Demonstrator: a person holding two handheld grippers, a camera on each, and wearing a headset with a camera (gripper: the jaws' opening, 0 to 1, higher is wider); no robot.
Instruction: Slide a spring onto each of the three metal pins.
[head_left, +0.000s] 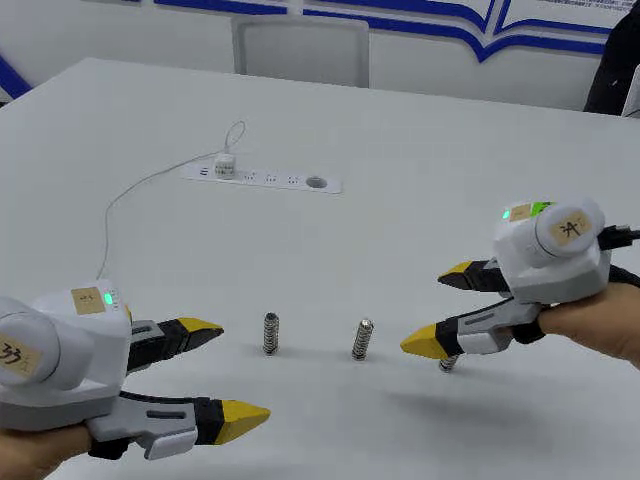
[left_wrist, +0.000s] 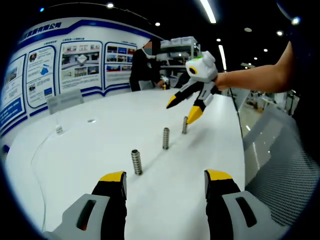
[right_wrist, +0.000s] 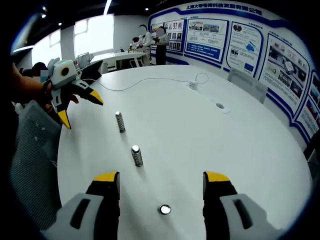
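Three short metal pins stood upright in a row on the broad white tabletop (head_left: 400, 140), well apart from one another. The left pin (head_left: 270, 333) and the middle pin (head_left: 362, 340) each carried a coiled grey spring (left_wrist: 136, 163) around the shaft. The right pin (head_left: 449, 363) was partly hidden behind the lower jaw of the right gripper (head_left: 422, 312). In the left gripper view it looked ribbed like the others, though too small to be sure. In the right gripper view its round shiny top lay on the table just ahead of that gripper's own jaws. The right gripper, white-bodied with yellow-tipped black jaws, hovered just above that pin with its jaws spread and nothing between them. The left gripper (head_left: 245, 370), of the same make, hung low near the left pin, apart from it, its jaws likewise spread wide and empty. Farther back lay a flat white power strip (head_left: 262, 178) with a thin white cable (head_left: 130, 195) trailing off it, and a grey chair (head_left: 300, 48) stood beyond the table's far edge
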